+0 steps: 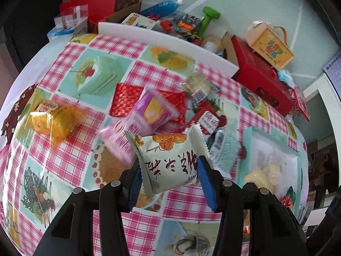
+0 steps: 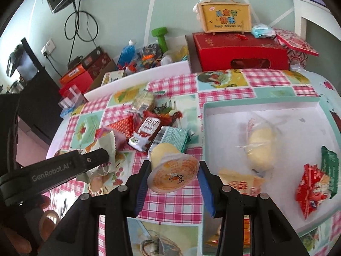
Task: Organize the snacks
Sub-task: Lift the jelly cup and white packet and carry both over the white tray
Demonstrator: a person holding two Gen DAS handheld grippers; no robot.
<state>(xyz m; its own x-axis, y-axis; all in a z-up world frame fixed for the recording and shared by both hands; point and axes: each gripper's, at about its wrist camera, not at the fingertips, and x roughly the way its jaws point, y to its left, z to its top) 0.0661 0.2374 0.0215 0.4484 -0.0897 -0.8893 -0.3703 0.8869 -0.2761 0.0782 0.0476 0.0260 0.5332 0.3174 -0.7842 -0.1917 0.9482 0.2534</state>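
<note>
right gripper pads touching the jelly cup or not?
Touching. The right wrist view shows the jelly cup lifted off the tablecloth, its rim pressed against both blue pads of the right gripper.

"GenRobot.AI" on the left gripper point(image 2: 102, 155); "Happy Children's Day" on the yellow handled box point(image 2: 226, 18).

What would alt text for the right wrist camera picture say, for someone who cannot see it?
The right tool grips a small orange-lidded jelly cup above a pink checked tablecloth. To its right a white tray already holds several wrapped snacks; a loose snack pile lies behind, and the left tool holds a white packet.
</note>
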